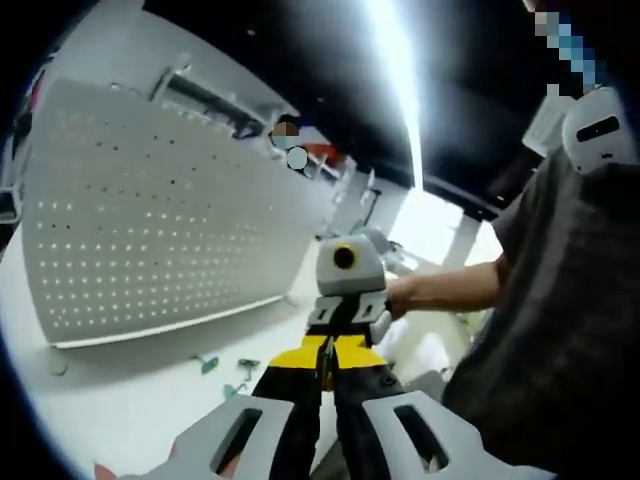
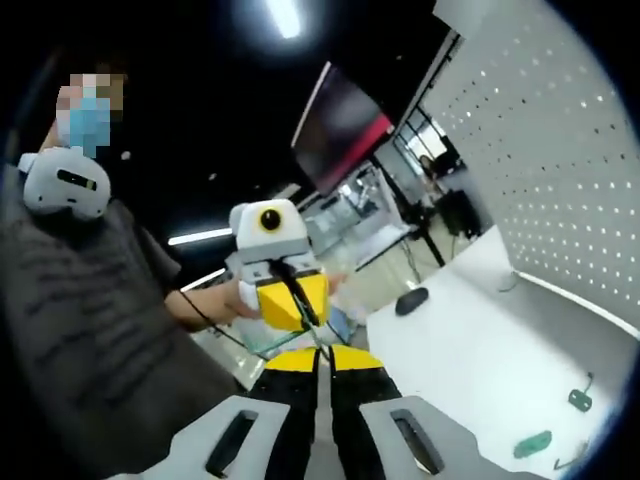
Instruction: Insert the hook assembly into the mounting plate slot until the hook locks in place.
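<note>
Left gripper view: both claws, left claw (image 1: 328,375) and right claw (image 2: 322,372), meet closed and empty above the desk (image 1: 130,400), hooks (image 1: 225,370) unpicked beside the pegboard (image 1: 150,220).

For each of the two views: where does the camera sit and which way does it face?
Left gripper view: rides the left gripper, facing the right gripper and pegboard; a forearm and torso show.
Right gripper view: rides the right gripper, facing the left gripper, pegboard at its right.
Shared: pegboard, white table, small green parts.

White table (image 1: 120,400) carries upright pegboard (image 1: 150,220) and scattered green hooks (image 1: 209,365).
</note>
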The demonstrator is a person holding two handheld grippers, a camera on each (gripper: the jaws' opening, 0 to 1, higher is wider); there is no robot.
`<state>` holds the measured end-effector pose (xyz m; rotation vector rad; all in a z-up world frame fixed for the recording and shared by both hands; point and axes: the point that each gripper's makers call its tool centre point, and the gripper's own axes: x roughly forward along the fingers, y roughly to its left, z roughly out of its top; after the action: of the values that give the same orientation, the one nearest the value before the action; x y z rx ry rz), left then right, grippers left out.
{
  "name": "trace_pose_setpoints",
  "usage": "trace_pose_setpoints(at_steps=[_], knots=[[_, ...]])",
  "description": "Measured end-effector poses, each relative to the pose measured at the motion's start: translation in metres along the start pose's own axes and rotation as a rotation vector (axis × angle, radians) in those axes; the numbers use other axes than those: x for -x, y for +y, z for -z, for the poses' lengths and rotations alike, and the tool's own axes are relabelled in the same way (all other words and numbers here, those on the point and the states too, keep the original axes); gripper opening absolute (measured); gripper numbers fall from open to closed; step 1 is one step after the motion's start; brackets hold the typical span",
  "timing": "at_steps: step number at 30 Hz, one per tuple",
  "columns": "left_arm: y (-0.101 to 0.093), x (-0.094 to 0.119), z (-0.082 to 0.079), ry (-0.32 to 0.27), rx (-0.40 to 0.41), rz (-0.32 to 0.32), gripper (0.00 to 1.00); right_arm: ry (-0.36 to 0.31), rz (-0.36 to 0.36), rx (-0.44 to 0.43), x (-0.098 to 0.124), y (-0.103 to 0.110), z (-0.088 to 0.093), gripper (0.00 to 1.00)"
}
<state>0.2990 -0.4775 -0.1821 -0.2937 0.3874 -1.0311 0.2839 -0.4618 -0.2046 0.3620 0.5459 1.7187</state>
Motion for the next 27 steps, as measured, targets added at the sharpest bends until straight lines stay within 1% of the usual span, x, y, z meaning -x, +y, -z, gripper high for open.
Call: trace_pose_setpoints(at_steps=[2, 4, 6, 8, 9, 12, 16, 17, 19, 20, 23, 24, 25, 27], knots=[[0.003, 0.002, -0.002, -0.012, 0.001, -0.013, 0.02, 0.002, 0.009, 0.010, -0.001, -0.001, -0.002, 0.02], [0.007, 0.003, -0.002, -0.019, -0.001, -0.034, 0.02, 0.017, 0.029, 0.021, -0.002, -0.005, -0.003, 0.02], [0.011, 0.004, -0.002, -0.022, -0.004, -0.054, 0.02, 0.046, 0.058, 0.073, -0.003, -0.009, -0.002, 0.02], [0.015, 0.004, -0.002, -0.030, 0.016, -0.062, 0.02, 0.061, 0.074, 0.096, -0.004, -0.009, -0.003, 0.03], [0.017, 0.004, -0.001, -0.028, 0.026, -0.072, 0.02, 0.052, 0.080, 0.108, -0.005, -0.009, -0.006, 0.04], [0.020, 0.003, 0.001, -0.018, 0.022, -0.090, 0.01, 0.043, 0.098, 0.121, -0.005, -0.010, -0.009, 0.06], [0.026, 0.004, 0.003, -0.010, 0.030, -0.119, 0.01, 0.067, 0.136, 0.136, -0.004, -0.016, -0.006, 0.10], [0.030, 0.004, 0.004, -0.006, 0.032, -0.137, 0.01, 0.074, 0.141, 0.138, -0.004, -0.016, -0.004, 0.11], [0.034, 0.004, 0.005, 0.004, 0.032, -0.156, 0.01, 0.086, 0.173, 0.173, -0.002, -0.020, -0.002, 0.13], [0.037, 0.005, 0.005, 0.006, 0.029, -0.173, 0.01, 0.091, 0.179, 0.175, -0.002, -0.020, -0.001, 0.14], [0.044, 0.007, 0.006, 0.011, 0.041, -0.208, 0.01, 0.092, 0.240, 0.181, 0.004, -0.027, -0.003, 0.14], [0.049, 0.009, 0.008, 0.022, 0.040, -0.239, 0.01, 0.089, 0.271, 0.192, 0.007, -0.030, -0.004, 0.14], [0.053, 0.011, 0.009, 0.032, 0.032, -0.261, 0.01, 0.090, 0.278, 0.204, 0.009, -0.029, -0.005, 0.14], [0.059, 0.012, 0.011, 0.041, 0.029, -0.291, 0.01, 0.120, 0.349, 0.243, 0.015, -0.036, -0.002, 0.14]])
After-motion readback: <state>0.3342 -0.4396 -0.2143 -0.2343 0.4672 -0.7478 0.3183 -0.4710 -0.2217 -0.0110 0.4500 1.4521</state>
